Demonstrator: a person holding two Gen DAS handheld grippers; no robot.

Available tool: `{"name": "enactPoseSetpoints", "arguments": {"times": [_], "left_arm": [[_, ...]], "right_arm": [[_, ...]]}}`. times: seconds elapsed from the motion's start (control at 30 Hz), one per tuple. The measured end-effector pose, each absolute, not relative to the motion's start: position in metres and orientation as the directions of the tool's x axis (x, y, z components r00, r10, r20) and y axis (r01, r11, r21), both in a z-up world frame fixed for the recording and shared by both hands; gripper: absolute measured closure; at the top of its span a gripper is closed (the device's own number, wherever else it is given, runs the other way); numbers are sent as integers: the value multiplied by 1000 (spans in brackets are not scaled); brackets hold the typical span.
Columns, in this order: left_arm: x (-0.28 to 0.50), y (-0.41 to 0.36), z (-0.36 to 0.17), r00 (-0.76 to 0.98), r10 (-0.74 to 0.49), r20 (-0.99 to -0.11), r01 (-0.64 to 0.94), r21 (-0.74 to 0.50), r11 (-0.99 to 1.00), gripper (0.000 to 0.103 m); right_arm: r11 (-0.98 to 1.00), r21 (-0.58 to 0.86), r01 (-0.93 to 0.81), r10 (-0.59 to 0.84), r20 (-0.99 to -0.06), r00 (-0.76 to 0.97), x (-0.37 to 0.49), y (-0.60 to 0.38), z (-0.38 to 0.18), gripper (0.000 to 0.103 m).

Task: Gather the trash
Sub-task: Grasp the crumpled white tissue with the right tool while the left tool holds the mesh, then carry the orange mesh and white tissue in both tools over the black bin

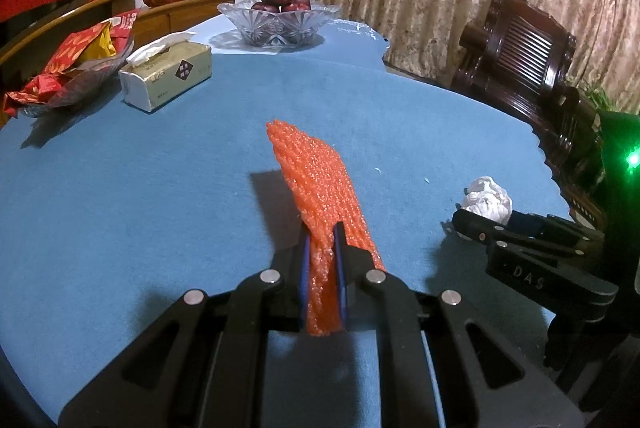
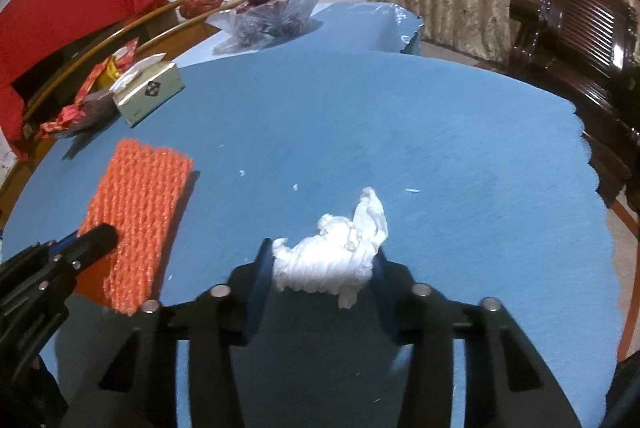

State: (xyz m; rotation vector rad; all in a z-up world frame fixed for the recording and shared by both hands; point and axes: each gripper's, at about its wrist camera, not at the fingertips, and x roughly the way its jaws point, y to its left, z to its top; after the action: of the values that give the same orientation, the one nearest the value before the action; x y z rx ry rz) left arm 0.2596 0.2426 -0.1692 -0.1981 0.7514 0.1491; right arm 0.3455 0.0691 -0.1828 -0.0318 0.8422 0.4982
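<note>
One orange foam net (image 1: 320,183), one crumpled tissue (image 2: 336,256), one tissue box (image 1: 168,75), two glass bowls (image 1: 280,19).

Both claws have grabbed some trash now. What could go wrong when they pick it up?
1. The right gripper only squeezes the crumpled white tissue by its sides. It is soft, so it might slip out or tear, adding to the white scraps on the blue tablecloth.
2. The left gripper pinches just one end of the orange foam net. The long free end could flop and drag.
3. The two grippers sit close together, so they might bump when lifting.
</note>
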Motion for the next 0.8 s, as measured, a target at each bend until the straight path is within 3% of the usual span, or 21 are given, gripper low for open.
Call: {"name": "enactPoseSetpoints", "arguments": {"times": [0.8], "left_arm": [[223, 197, -117, 769, -7, -640, -113, -147, 983, 93]], "right_arm": [[873, 196, -447, 466, -606, 644, 282, 20, -112, 66]]}}
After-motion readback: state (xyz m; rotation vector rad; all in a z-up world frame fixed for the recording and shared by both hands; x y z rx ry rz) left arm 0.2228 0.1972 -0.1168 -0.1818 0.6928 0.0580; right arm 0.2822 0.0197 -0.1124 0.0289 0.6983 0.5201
